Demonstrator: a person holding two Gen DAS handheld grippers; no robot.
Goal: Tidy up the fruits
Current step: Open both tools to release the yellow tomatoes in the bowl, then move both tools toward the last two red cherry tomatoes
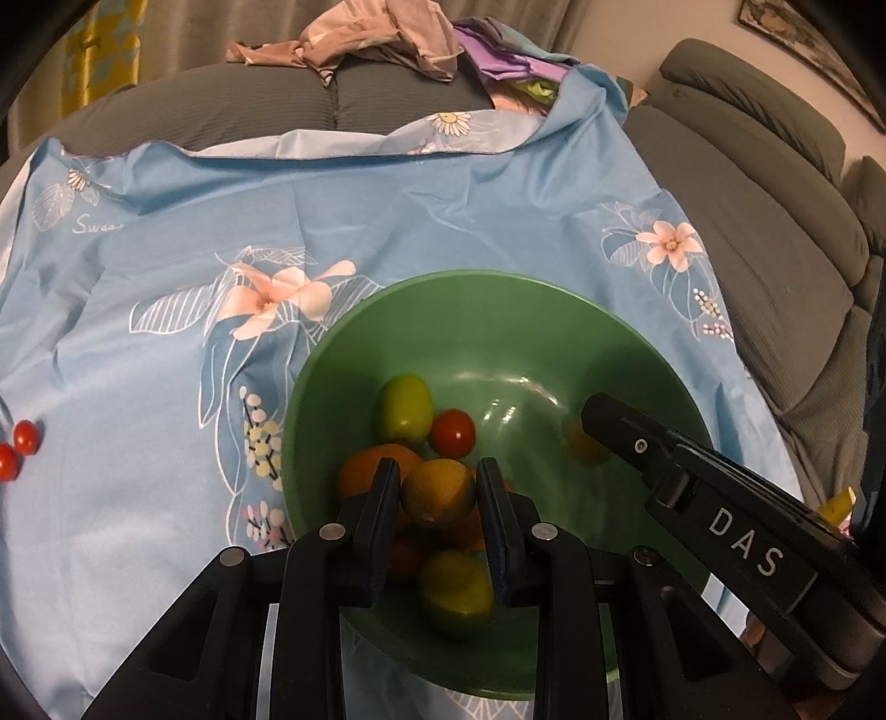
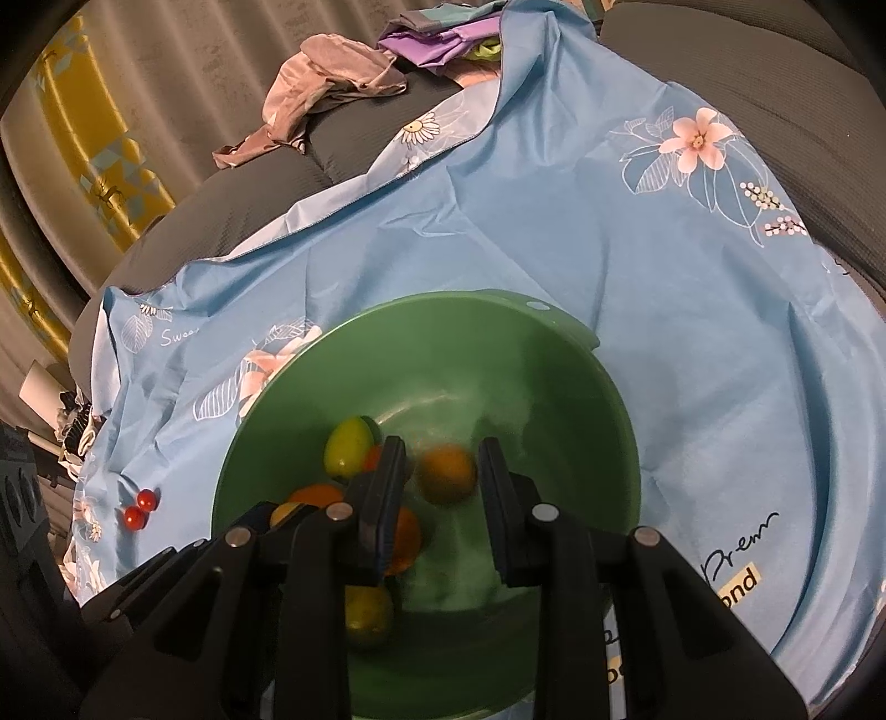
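Note:
A green bowl (image 1: 554, 332) sits on a blue floral cloth (image 1: 387, 210) and holds several fruits: green ones, orange ones and a red tomato (image 1: 453, 433). My left gripper (image 1: 437, 487) hangs over the bowl with its fingers on either side of a yellow-orange fruit (image 1: 438, 492). My right gripper (image 2: 440, 471) is open over the same bowl (image 2: 554, 376); a blurred orange fruit (image 2: 447, 473) lies between and below its fingertips, in the bowl. The right gripper also shows in the left wrist view (image 1: 603, 426). Two red cherry tomatoes (image 1: 16, 451) lie on the cloth at the left, also in the right wrist view (image 2: 141, 508).
The cloth covers a grey sofa (image 1: 775, 232). Crumpled pinkish and purple clothes (image 1: 376, 39) lie on the sofa back beyond the cloth. A yellow patterned curtain (image 2: 72, 127) hangs at the left.

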